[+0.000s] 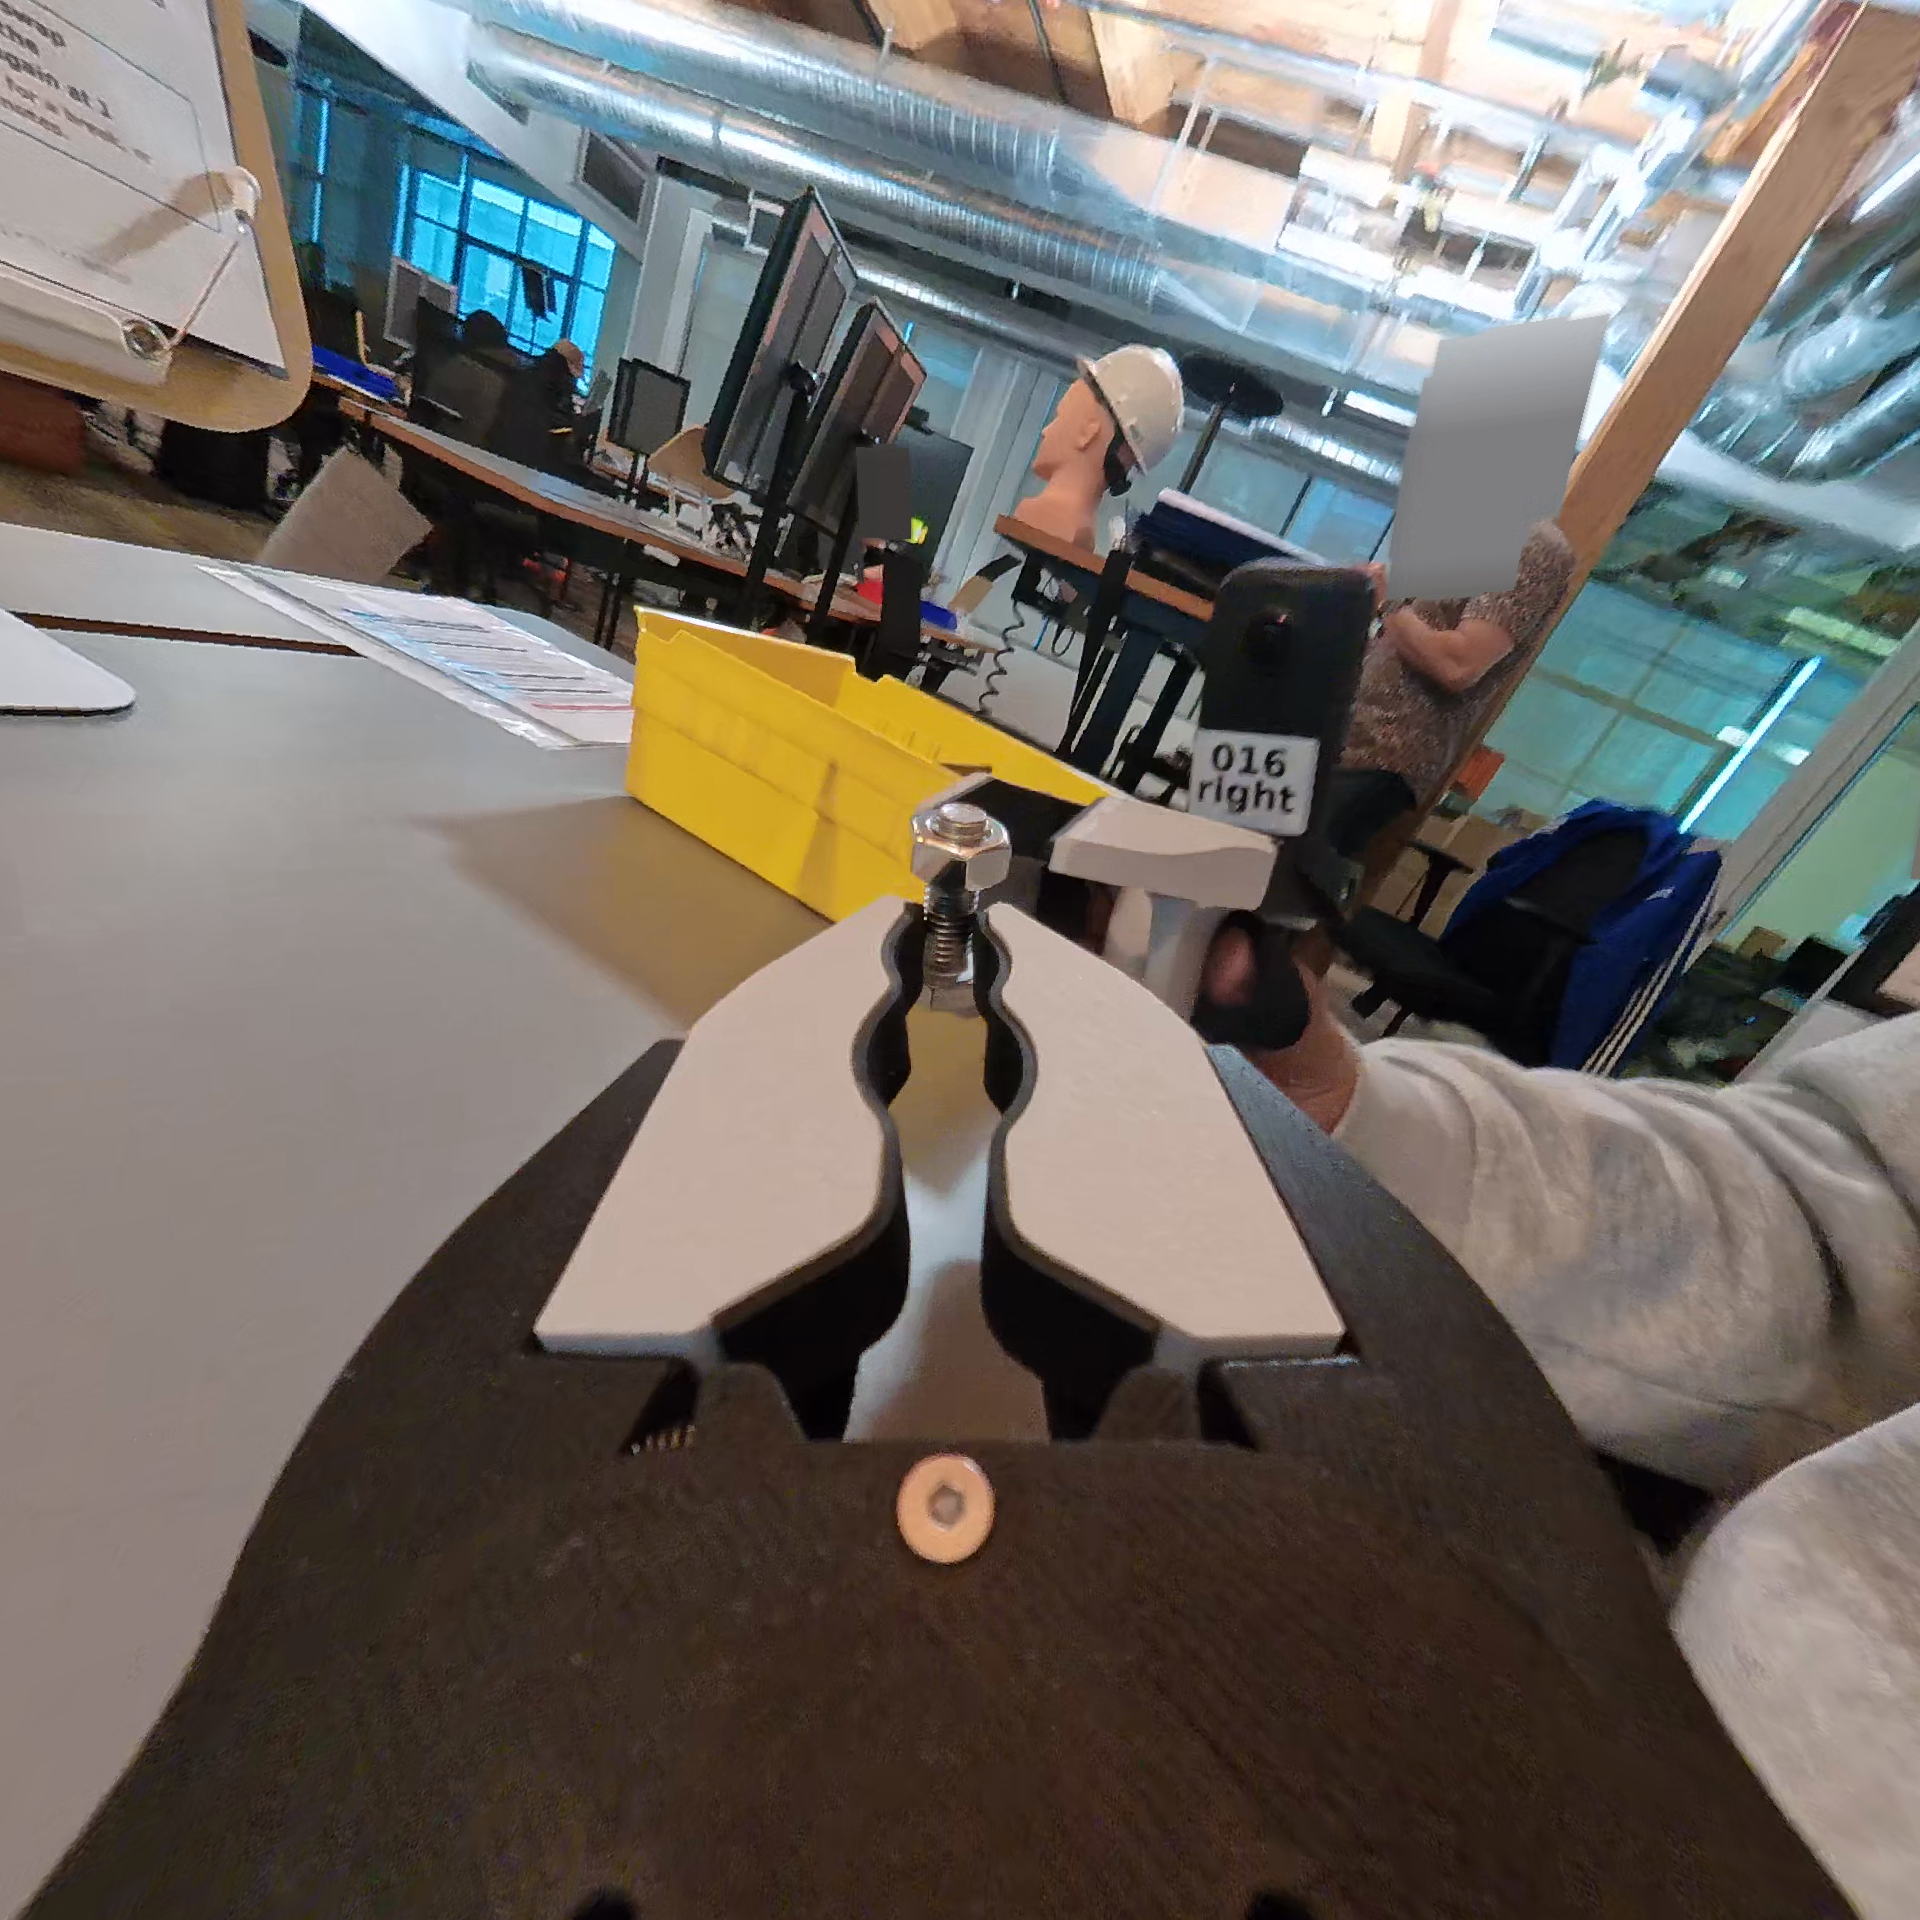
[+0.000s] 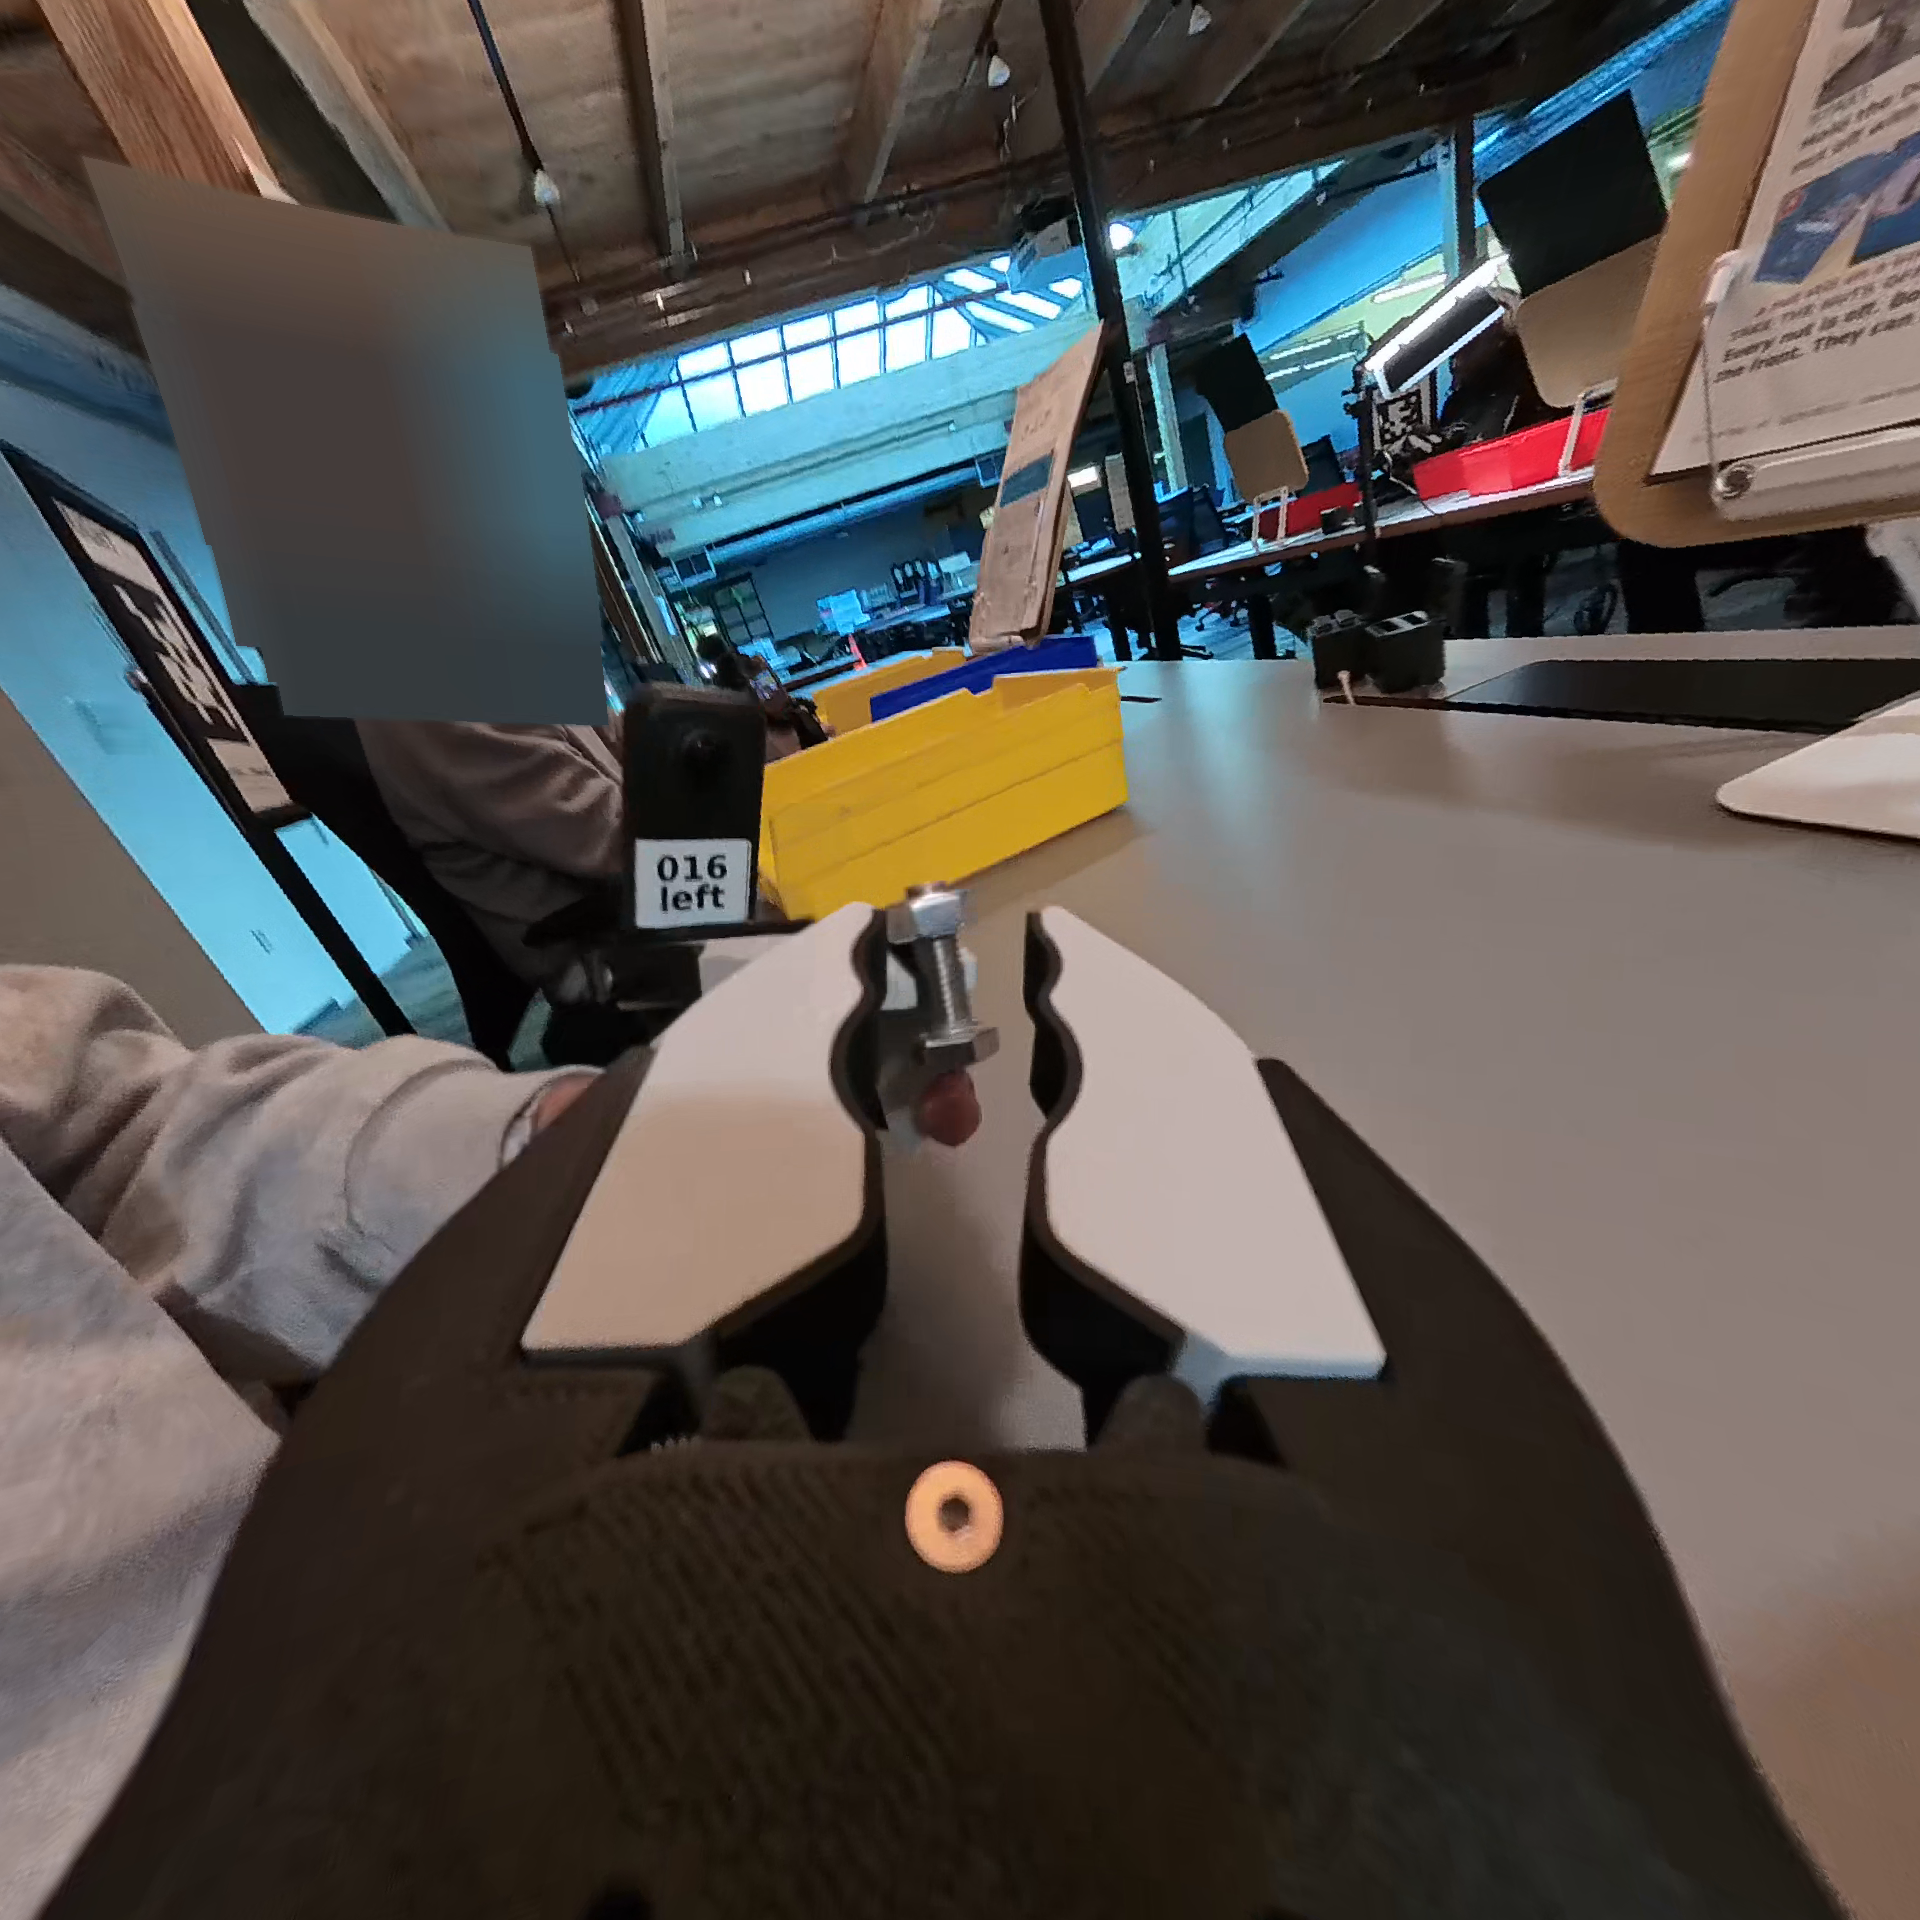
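Observation:
A steel bolt (image 1: 948, 940) stands upright with a hex nut (image 1: 961, 844) near its top. My left gripper (image 1: 945, 925) is shut on the bolt's lower shaft, above the grey table (image 1: 260, 935). My right gripper (image 1: 1164, 862) reaches in from the right at the height of the nut. In the right wrist view the bolt (image 2: 943, 987) and nut (image 2: 925, 914) sit between the parted fingers of my right gripper (image 2: 951, 935), close to its left finger. The left gripper's camera block (image 2: 691, 800) shows behind it. A grey sleeve (image 1: 1610, 1247) crosses the lower right.
A yellow bin (image 1: 769, 748) stands on the table just beyond the grippers, with a blue bin (image 2: 977, 675) behind it. A laminated sheet (image 1: 457, 655), a white pad (image 1: 52, 675) and a clipboard stand (image 1: 135, 208) are at the left. A seated person (image 2: 488, 810) is beyond the table edge. Both grippers' tips are close together, under 4 cm apart.

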Motion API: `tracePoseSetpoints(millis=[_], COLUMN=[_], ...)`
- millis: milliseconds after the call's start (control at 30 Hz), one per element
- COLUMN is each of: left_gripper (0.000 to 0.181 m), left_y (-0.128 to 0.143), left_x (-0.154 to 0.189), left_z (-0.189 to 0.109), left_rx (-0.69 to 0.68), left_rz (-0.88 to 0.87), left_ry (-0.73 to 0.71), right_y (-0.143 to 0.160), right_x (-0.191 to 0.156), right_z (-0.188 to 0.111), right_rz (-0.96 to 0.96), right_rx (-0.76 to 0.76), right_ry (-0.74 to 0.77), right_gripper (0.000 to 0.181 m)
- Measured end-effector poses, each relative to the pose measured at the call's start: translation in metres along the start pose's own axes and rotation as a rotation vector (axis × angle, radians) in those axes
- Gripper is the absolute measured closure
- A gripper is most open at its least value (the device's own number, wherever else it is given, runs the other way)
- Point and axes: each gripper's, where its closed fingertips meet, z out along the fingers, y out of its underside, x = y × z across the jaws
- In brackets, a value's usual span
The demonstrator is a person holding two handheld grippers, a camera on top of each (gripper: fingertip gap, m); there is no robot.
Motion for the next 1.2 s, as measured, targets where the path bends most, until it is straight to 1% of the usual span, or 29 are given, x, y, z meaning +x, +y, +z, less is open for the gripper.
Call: tracePoseSetpoints(millis=[133,200,300,400,467,533,633,800,867,1000,1067,1133,1200], left_gripper=[0.173,0.173,0.172,0.146,0.140,0.140,0.141,0.148,0.149,0.148,0.153,0.163,0.163], left_y=[0.009,0.009,0.009,0.010,0.017,0.025,0.030,0.021,0.018,0.020,0.023,0.027,0.026], left_x=[0.006,0.007,0.008,0.008,0.007,0.007,0.010,0.012,0.011,0.011,0.013,0.016,0.015], left_z=[0.006,0.008,0.008,0.010,0.012,0.014,0.017,0.014,0.013,0.015,0.016,0.017,0.018], left_rx=[-0.068,-0.068,-0.062,-0.071,-0.119,-0.155,-0.171,-0.134,-0.123,-0.133,-0.152,-0.170,-0.172], left_rz=[0.111,0.099,0.083,0.099,0.131,0.161,0.169,0.181,0.176,0.230,0.257,0.282,0.304], left_ry=[0.002,0.007,0.017,0.011,-0.005,-0.015,-0.005,-0.013,-0.019,-0.036,-0.032,-0.025,-0.054], right_y=[0.011,0.013,0.013,0.011,0.008,0.005,0.004,0.005,0.006,0.009,0.011,0.012,0.012], right_x=[-0.004,-0.004,-0.003,-0.001,-0.001,-0.002,-0.005,-0.010,-0.012,-0.019,-0.021,-0.021,-0.020], right_z=[0.003,0.003,0.000,-0.001,-0.002,-0.004,-0.004,-0.004,-0.003,0.000,0.000,-0.001,-0.002], right_rz=[-0.073,-0.106,-0.124,-0.120,-0.103,-0.071,-0.023,0.009,0.005,-0.025,-0.039,-0.053,-0.064], right_rx=[-0.066,-0.085,-0.097,-0.084,-0.065,-0.043,-0.030,-0.033,-0.040,-0.057,-0.069,-0.082,-0.084], right_ry=[0.012,0.033,0.046,0.057,0.053,0.039,-0.004,-0.050,-0.061,-0.072,-0.075,-0.074,-0.068], right_gripper=[0.157,0.163,0.163,0.163,0.164,0.164,0.164,0.164,0.164,0.164,0.164,0.164,0.164])
